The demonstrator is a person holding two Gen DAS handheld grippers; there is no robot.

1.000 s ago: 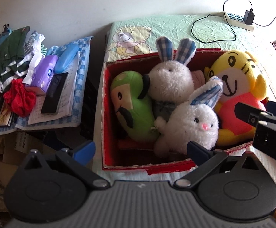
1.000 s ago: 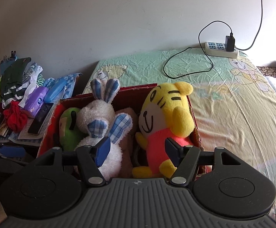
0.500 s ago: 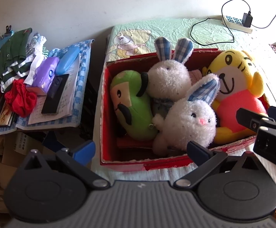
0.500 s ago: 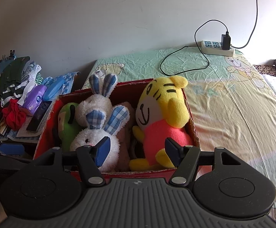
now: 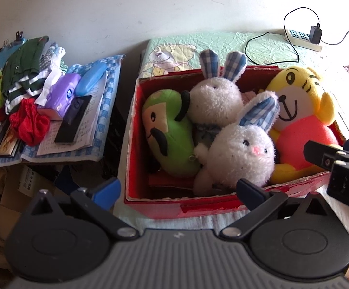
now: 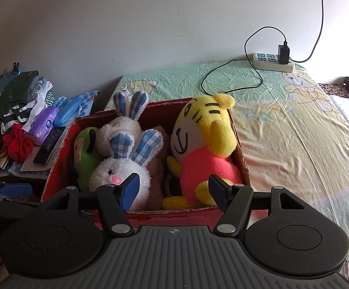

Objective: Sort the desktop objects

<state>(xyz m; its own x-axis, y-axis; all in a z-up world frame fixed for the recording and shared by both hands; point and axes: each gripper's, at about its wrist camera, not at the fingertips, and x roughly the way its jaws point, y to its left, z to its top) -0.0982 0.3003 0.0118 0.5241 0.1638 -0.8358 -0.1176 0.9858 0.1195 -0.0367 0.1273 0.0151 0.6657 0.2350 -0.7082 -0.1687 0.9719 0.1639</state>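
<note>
A red cardboard box stands on the bed and holds several plush toys. Inside are a green plush, two white rabbits with blue checked ears, and a yellow tiger in pink. My left gripper is open and empty, hovering in front of the box's near wall. My right gripper is open and empty too, just before the box's near edge. Part of the right gripper shows at the right edge of the left wrist view.
Left of the box, a low stand carries a pile: purple tissue pack, blue case, black phone, red cloth, green clothes. A power strip with a black cable lies at the bed's far edge.
Both grippers have pulled back from the box, which now sits further ahead in each view. The toys have not moved, and both grippers stay open.
</note>
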